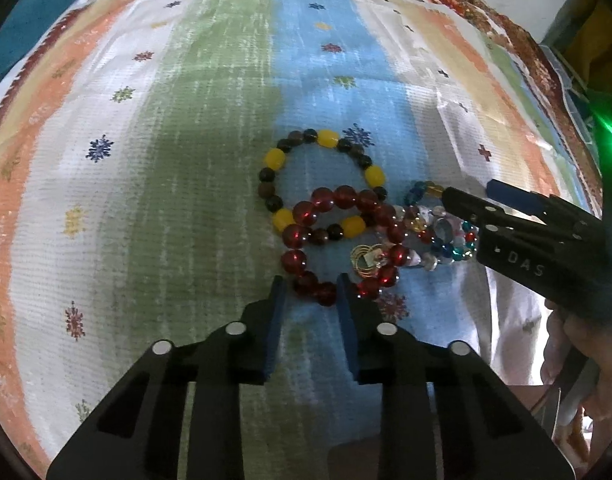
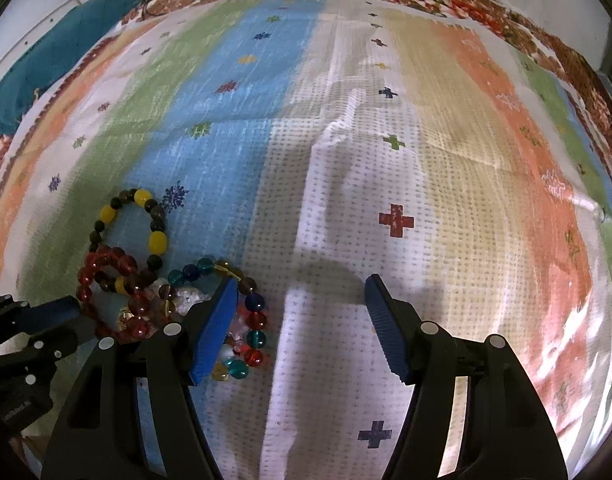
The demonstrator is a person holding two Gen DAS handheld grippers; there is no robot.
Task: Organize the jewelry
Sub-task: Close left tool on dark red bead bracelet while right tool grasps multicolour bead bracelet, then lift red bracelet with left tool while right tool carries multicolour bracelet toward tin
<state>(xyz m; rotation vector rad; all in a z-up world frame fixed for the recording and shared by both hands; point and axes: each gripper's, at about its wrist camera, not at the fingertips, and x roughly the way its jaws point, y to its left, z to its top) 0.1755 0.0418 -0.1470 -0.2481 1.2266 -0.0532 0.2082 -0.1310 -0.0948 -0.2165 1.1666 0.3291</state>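
Here the left tongs point(image 1: 310, 286) are gaping slightly, empty, straddling the red bead bracelet point(image 1: 338, 236) lying mid-cloth point(image 1: 210, 120). Right tongs point(image 2: 302, 292) are standing wide open, empty, touching the multicolored bracelet point(image 2: 250, 320) beside the yellow-and-dark bracelet point(image 1: 318, 184).

Bed covered by a striped cloth point(image 1: 210, 128) in orange, white, green and blue bands. Lying on it, overlapping in one cluster: yellow-and-dark bead bracelet point(image 1: 275, 159), red bead bracelet point(image 1: 294, 259), multicoloured bead bracelet point(image 2: 255, 322), small gold rings point(image 1: 364, 261).
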